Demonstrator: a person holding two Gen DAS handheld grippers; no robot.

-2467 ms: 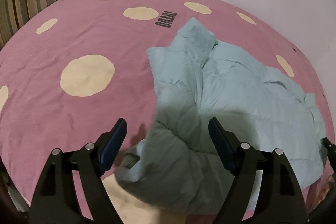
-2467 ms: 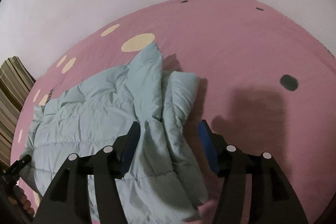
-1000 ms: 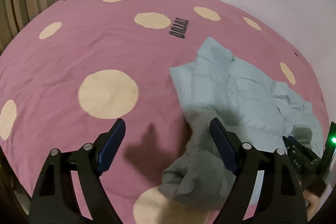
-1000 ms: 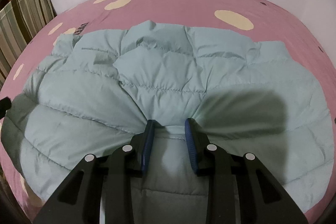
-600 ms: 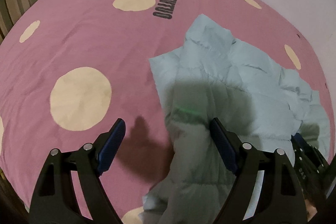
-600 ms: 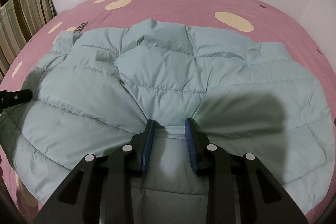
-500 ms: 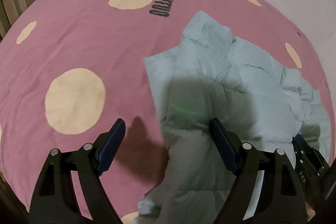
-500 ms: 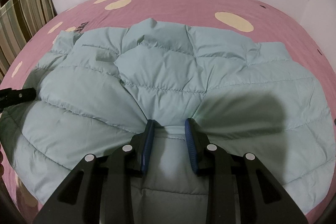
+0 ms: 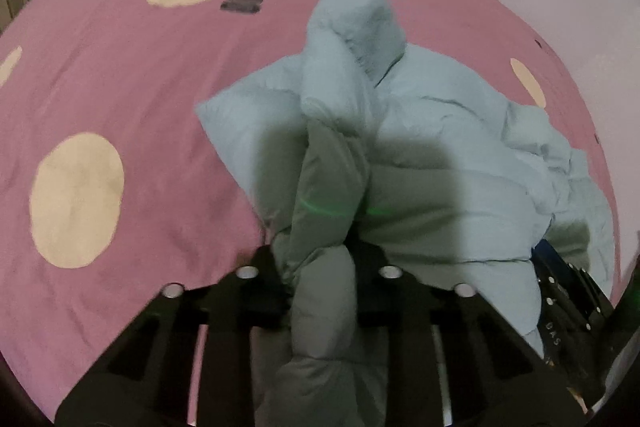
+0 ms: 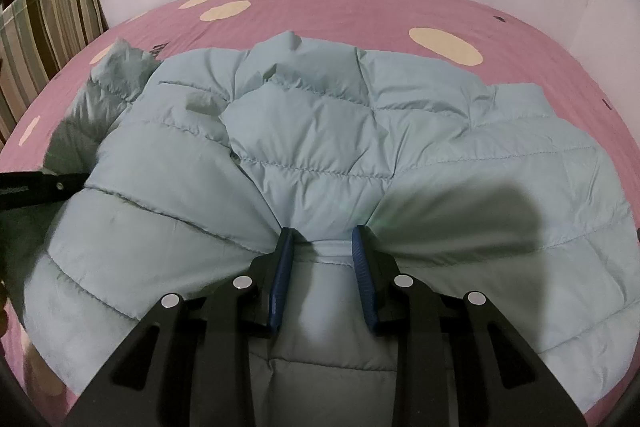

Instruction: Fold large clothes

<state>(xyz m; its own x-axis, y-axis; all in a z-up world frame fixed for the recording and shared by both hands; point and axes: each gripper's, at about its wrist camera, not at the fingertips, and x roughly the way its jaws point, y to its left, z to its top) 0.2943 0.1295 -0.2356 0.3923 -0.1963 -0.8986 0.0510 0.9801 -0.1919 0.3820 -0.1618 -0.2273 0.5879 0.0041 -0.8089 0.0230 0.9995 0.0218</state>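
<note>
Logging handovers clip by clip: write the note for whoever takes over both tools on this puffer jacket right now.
Left tool: jaws have just been closing and now pinch a bunched roll of the light blue puffer jacket at its left side.
Right tool: shut on a gathered fold at the jacket's near edge.
Jacket lies spread and rumpled on the pink spotted bedsheet; striped cushion at far left.
Done: both grips taken.
Left: no fold made yet; probably lift and carry the gripped side over, then flatten.
</note>
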